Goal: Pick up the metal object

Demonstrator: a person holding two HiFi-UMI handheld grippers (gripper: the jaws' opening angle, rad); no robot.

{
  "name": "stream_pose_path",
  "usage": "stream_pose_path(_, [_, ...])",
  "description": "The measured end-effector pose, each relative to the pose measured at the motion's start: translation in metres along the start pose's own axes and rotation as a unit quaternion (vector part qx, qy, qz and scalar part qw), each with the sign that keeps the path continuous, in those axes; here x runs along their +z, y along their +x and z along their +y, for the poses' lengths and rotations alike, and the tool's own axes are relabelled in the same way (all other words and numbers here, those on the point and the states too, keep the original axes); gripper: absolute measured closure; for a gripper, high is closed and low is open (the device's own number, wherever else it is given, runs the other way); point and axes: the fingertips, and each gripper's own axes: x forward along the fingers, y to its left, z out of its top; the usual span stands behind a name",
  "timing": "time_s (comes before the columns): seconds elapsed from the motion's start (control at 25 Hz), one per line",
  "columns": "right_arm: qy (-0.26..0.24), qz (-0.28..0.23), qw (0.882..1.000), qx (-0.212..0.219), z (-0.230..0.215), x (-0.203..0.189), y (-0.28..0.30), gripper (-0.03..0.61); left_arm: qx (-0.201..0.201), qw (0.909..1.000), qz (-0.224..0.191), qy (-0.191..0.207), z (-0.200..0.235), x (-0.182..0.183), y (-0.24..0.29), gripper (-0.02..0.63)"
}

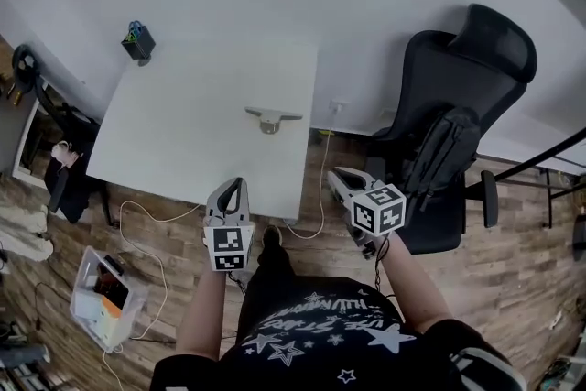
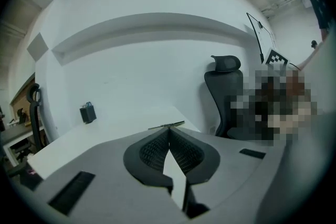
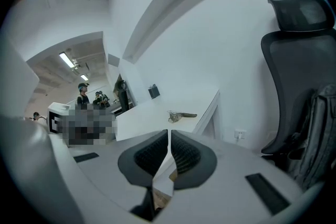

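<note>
- The left tool (image 2: pixel 169 132), a grey two-jaw gripper with black ribbed pads, has its jaws pressed together and nothing between them.
- The right tool (image 3: pixel 169 135), of the same make, is likewise closed and empty. Both are held just short of the near edge, above the floor.
- The task looks barely begun. No grasp has been made, and neither tool touches the tabletop or anything on it.
- The flat grey metal object (image 1: pixel 272 117), a thin bar on a short round foot, lies on the plain white rectangular tabletop (image 1: pixel 174 142). It sits toward the right edge, well apart from both tools.
- What is left, as I judge it, is all of the task: reach over the tabletop, spread one tool's jaws, close them on the metal object and lift it.
- Apart from a small dark box with a blue handle (image 1: pixel 138 42) at the far left corner, the surface carries nothing else.
- A black high-backed office chair (image 1: pixel 458 105) stands to the right of the tabletop.
- White walls rise behind the tabletop, and brown wooden floorboards (image 1: pixel 513 270) run underneath.
- A clear plastic bin (image 1: pixel 105 293) and loose white cable (image 1: pixel 151 256) lie on the floor to the left.
- In the right gripper view, people (image 3: pixel 83 94) stand far off under ceiling lights.
</note>
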Motion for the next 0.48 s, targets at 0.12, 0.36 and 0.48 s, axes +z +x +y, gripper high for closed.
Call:
stream_pose_path(0.12, [0.013,-0.004,1.000,-0.024,-0.013,0.013,0.015,0.529,-0.025,0.9993,0.004,0.028,0.013,0.007,0.035,0.594])
stream_pose_path(0.36, [0.038,-0.014,0.997,-0.064,-0.034,0.032,0.042,0.529,-0.063,0.9917,0.005,0.112,0.026,0.018,0.095,0.592])
stream_pose_path(0.48, [0.045,-0.016,0.996,-0.079,-0.042,0.039,0.053,0.529,-0.095,0.9834,0.003,0.154,0.025,0.021,0.121,0.581])
